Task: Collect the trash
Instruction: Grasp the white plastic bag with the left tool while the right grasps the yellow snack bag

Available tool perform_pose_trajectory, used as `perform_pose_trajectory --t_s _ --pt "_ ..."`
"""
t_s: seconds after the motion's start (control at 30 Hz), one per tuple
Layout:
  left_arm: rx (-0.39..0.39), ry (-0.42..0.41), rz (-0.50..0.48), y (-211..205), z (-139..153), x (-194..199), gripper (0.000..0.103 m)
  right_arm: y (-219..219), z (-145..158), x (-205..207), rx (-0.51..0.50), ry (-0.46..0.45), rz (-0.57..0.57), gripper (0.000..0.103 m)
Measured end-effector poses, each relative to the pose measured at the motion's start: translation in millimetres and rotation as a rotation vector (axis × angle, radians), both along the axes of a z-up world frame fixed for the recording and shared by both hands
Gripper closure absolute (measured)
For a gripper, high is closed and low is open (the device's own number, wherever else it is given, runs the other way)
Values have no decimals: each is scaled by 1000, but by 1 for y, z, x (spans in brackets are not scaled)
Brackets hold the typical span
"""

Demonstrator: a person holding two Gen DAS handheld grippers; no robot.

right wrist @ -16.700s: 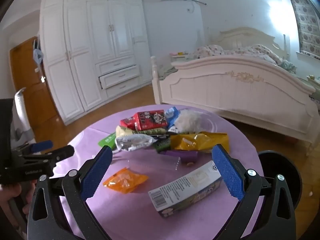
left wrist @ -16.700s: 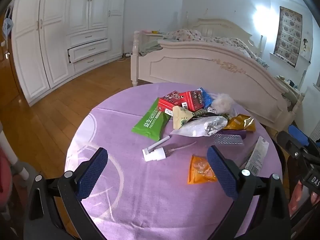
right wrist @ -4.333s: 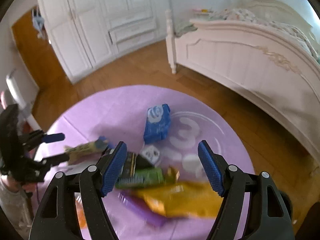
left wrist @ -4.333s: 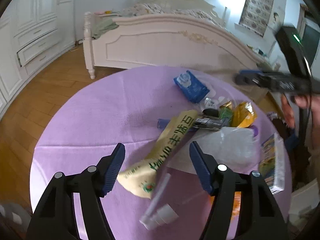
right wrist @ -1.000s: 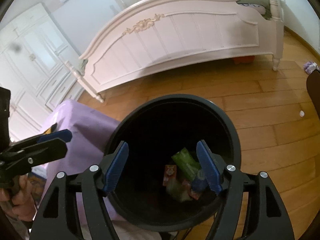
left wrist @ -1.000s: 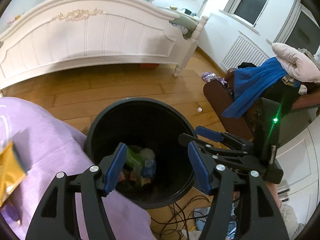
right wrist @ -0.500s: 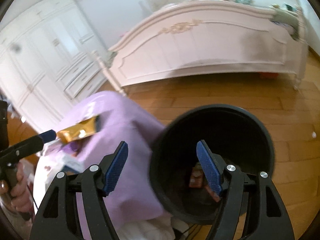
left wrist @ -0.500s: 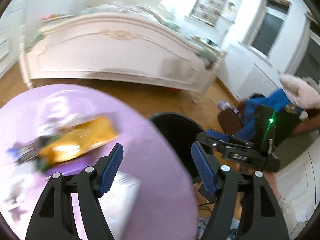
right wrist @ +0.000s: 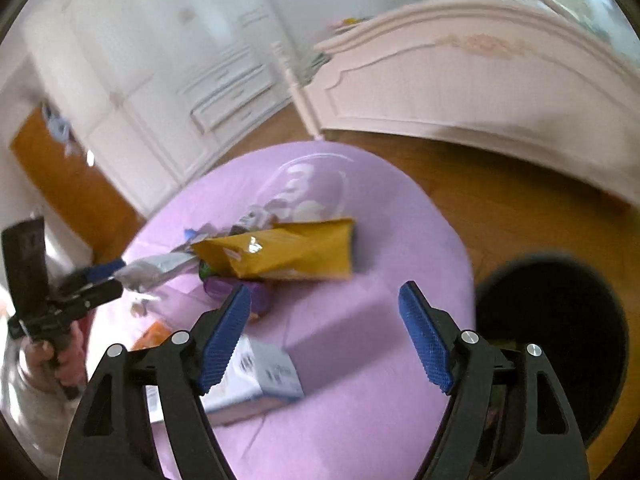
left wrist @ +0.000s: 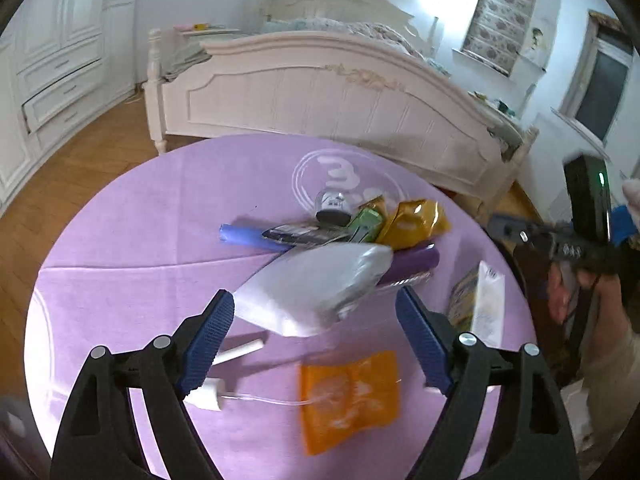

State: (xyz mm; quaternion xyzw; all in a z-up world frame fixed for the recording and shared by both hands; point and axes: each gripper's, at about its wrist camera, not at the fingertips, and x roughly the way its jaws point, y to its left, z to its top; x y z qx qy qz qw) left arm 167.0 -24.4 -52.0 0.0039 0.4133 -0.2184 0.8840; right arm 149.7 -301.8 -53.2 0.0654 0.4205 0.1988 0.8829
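Note:
Trash lies on a round purple-clothed table (left wrist: pixel 140 248). My left gripper (left wrist: pixel 316 340) is open and empty, just above and in front of a silver-white bag (left wrist: pixel 316 288). An orange packet (left wrist: pixel 348 392) and a white pump nozzle (left wrist: pixel 212 392) lie near it. A yellow bag (left wrist: pixel 416 220), a purple tube (left wrist: pixel 412 260), a blue tube (left wrist: pixel 248 236) and a carton (left wrist: pixel 484 304) lie beyond. My right gripper (right wrist: pixel 326 332) is open and empty above the table (right wrist: pixel 360 360), near the yellow bag (right wrist: pixel 288 252) and the carton (right wrist: pixel 256 376). The black bin (right wrist: pixel 560 328) stands to its right.
A white bed (left wrist: pixel 320 80) stands behind the table. White wardrobes (right wrist: pixel 160 92) and a wooden door (right wrist: pixel 60 184) are at the left. The wooden floor (right wrist: pixel 500 208) lies between table and bed. The right gripper also shows at the left wrist view's right edge (left wrist: pixel 560 240).
Both grippers have swung away from the black bin back over the table. The left one has come close to the silver-white bag. Both stay open and empty.

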Motion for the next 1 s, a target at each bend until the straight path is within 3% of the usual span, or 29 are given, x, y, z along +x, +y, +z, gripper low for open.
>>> perform_pose_trajectory --t_s 0.2,0.43,0.6,0.7,0.77,0.87,0.9,0.93,1.0 --pt "66 -30 -92 2 -12 4 20 66 8 30 -308 -58 313 27" --pt "87 -19 -151 -10 -27 21 22 102 -13 56 -446 -2 516 27" --pt "45 15 -179 -12 -31 28 38 101 -27 66 -423 52 535 29" --pt "50 22 -166 -10 -33 32 53 97 -27 65 -397 58 510 33" --pt "32 32 -164 -9 -33 32 56 92 -24 62 -387 56 491 43" --pt "-2 30 -141 -4 -32 31 60 85 -17 55 -353 37 458 48" --pt "-11 30 -130 -2 -31 33 66 84 -15 54 -344 33 452 51" --pt "-25 33 -116 1 -29 33 78 82 -13 51 -338 26 438 52" --pt "-66 38 -99 7 -24 32 83 76 -7 46 -337 6 410 52"
